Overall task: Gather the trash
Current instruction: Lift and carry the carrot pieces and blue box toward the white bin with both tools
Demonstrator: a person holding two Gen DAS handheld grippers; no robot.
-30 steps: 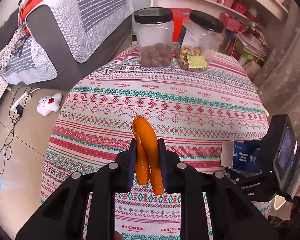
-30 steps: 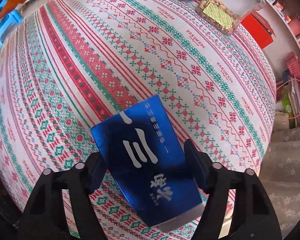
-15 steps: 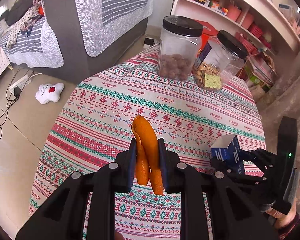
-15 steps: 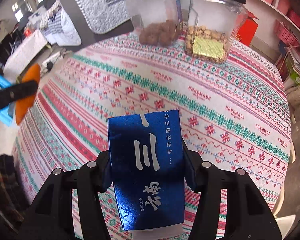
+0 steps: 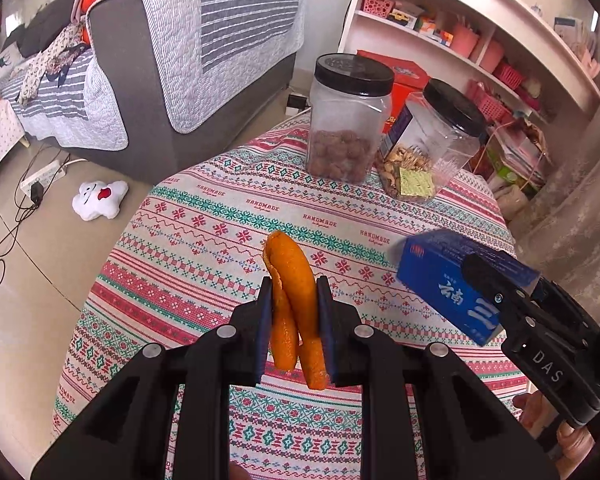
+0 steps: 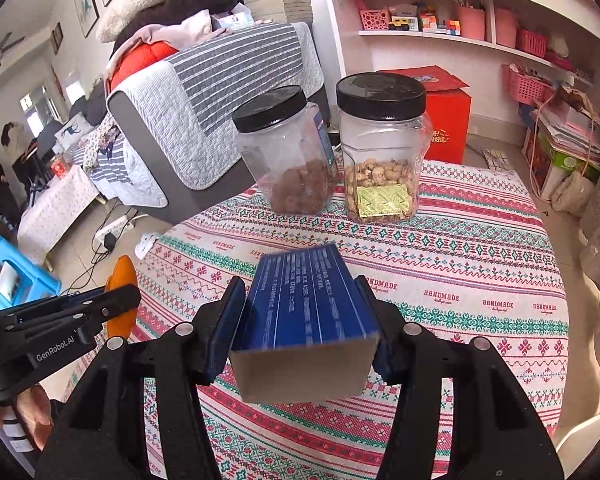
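My left gripper [image 5: 294,300] is shut on a strip of orange peel [image 5: 290,280] and holds it above the patterned tablecloth [image 5: 220,216]. The peel also shows at the left of the right wrist view [image 6: 124,276]. My right gripper [image 6: 304,312] is shut on an empty blue carton [image 6: 308,300] with white lettering and holds it level above the table. In the left wrist view the blue carton [image 5: 444,284] is to the right of the peel, in the right gripper [image 5: 496,292].
Two clear jars with black lids stand at the table's far edge: one with brown snacks [image 5: 346,120], one with nuts [image 5: 432,144]. A grey sofa [image 5: 188,52] is far left, shelves [image 5: 480,40] behind. A white plush toy [image 5: 98,198] and cables lie on the floor.
Both grippers have risen above the table with their loads. The right gripper has tilted up level, so the carton now points toward the jars.
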